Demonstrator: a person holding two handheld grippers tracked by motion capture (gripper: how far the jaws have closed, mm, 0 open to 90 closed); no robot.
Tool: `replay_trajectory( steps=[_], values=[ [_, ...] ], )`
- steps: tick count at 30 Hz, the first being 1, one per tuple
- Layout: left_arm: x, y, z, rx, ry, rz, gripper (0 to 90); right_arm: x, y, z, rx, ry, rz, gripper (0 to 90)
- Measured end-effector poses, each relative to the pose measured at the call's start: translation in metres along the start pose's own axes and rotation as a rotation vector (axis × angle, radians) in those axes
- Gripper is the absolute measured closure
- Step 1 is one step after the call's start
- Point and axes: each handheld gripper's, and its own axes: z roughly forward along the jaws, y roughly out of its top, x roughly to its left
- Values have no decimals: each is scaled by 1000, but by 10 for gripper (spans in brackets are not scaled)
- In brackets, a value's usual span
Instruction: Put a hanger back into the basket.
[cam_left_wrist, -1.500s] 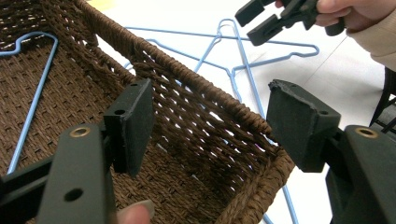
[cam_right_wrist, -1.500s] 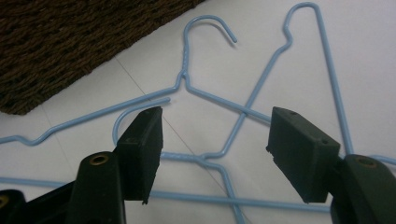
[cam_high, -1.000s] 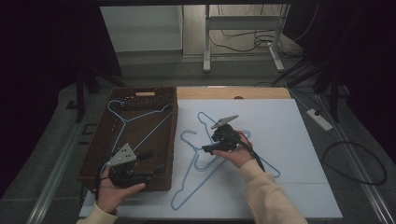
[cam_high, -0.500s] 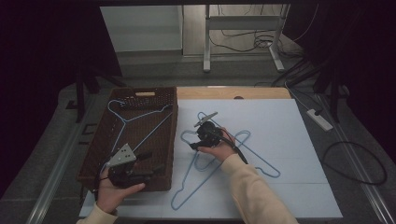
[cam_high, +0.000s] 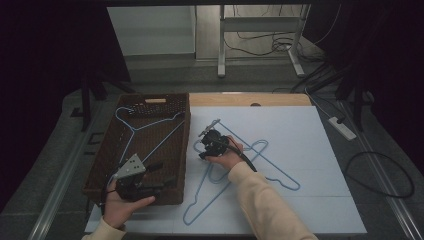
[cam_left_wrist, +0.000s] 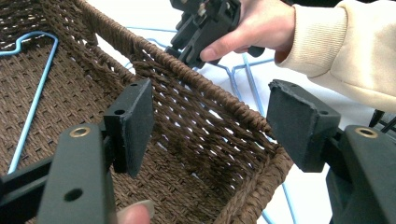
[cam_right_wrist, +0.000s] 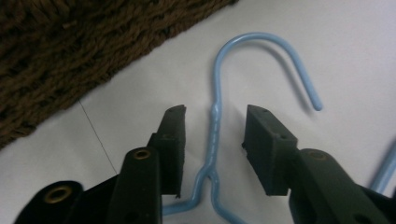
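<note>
Two light-blue wire hangers (cam_high: 280, 177) lie crossed on the white board (cam_high: 310, 150). My right gripper (cam_high: 206, 145) points down at one hanger's hook end beside the basket. In the right gripper view the twisted neck (cam_right_wrist: 215, 135) lies between the pads (cam_right_wrist: 173, 144), which stand clear of it; the jaws of my right gripper (cam_right_wrist: 215, 140) have just been closing. A third blue hanger (cam_high: 145, 127) lies in the brown wicker basket (cam_high: 177, 150). My left gripper (cam_left_wrist: 212, 123) is open astride the basket's near right wall (cam_left_wrist: 210, 102), without touching it.
The basket's woven side (cam_right_wrist: 70, 56) runs close to the left of my right gripper. The person's cream sleeve (cam_high: 260, 200) crosses the lower hanger (cam_high: 200, 210). A power strip (cam_high: 342, 127) and cables lie on the floor at the right, and a desk frame (cam_high: 260, 35) stands behind.
My right gripper has moved left and down over the hangers to the hook end beside the basket, and its jaws have narrowed. The left gripper has stayed put.
</note>
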Motion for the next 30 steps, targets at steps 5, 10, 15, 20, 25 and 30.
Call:
replay_trajectory(
  steps=[5, 10, 15, 20, 25, 30],
  values=[
    [0, 0, 0, -3, 2, -1, 332, 7, 4, 2, 45, -48, 2, 722],
    [0, 0, 0, -1, 3, 1, 332, 9, 5, 2, 68, -59, 50, 855],
    [0, 0, -1, -3, 5, 2, 332, 8, 5, 2, 63, -58, 96, 861],
    [0, 0, 0, -4, 6, 1, 334, 9, 1, -1, 39, -69, 91, 862],
    [0, 0, 0, -2, 3, 2, 335, 10, -3, -14, -19, -74, 76, 864],
    [-2, 1, 1, 2, 2, 5, 336, 13, -5, -32, -89, -76, 59, 863]
  ],
)
